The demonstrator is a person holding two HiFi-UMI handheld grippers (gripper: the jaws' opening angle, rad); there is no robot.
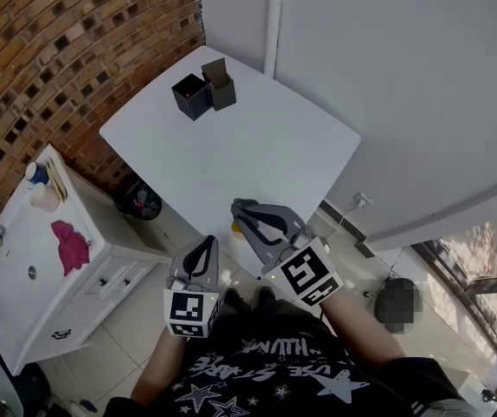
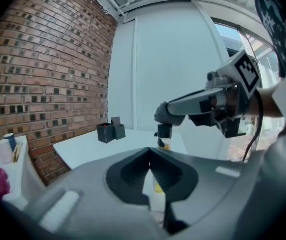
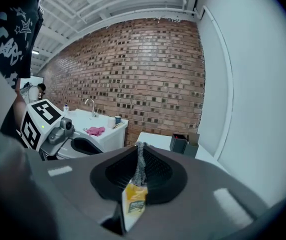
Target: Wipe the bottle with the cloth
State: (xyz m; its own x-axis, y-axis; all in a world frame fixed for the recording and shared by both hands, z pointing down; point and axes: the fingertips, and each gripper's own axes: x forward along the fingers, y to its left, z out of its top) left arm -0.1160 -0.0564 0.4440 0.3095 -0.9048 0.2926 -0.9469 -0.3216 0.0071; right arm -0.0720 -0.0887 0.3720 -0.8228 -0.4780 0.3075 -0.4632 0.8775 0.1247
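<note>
In the right gripper [image 3: 138, 151] jaws: bottle [image 3: 134, 203] clamped | left gripper [image 2: 149, 154] jaws: together

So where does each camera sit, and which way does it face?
Head view: on the head, steeply down at the white square table; left tongs, right tongs, black printed shirt show.
Left gripper view: on left tongs, towards the table; right tongs show.
Right gripper view: on right tongs, towards the red brick wall; left tongs show.
All share two dark square boxes.
</note>
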